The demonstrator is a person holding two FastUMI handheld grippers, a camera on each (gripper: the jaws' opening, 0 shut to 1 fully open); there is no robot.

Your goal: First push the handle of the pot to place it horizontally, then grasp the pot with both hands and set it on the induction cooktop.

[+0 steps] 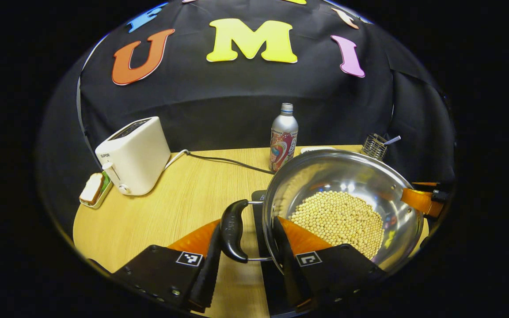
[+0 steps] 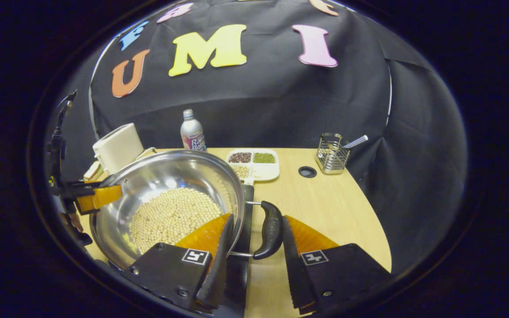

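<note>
1. While the steel pot (image 1: 347,198) full of pale beans (image 1: 338,221) sits over the dark induction cooktop (image 1: 259,221) on the wooden table (image 1: 170,207), both hand-held grippers are at its side handles.
2. Left hand-held gripper (image 1: 248,247): fingers apart, straddling the black left handle (image 1: 233,229), 1 finger outside it and 1 against the pot wall. Can't tell if they actually pinch it.
3. Right hand-held gripper (image 2: 254,243): same deal on the black right handle (image 2: 271,229), fingers spread either side, 1 inside the rim over the beans. Contact is unclear too.
4. Whether the pot's base rests on the cooktop or hangs just above it, I can't tell.
5. Other stuff: white toaster (image 1: 133,154) at the back left with its cord, a bottle (image 1: 283,138) behind the pot, a divided dish of grains (image 2: 254,163), a wire holder (image 2: 332,154) back right.
</note>
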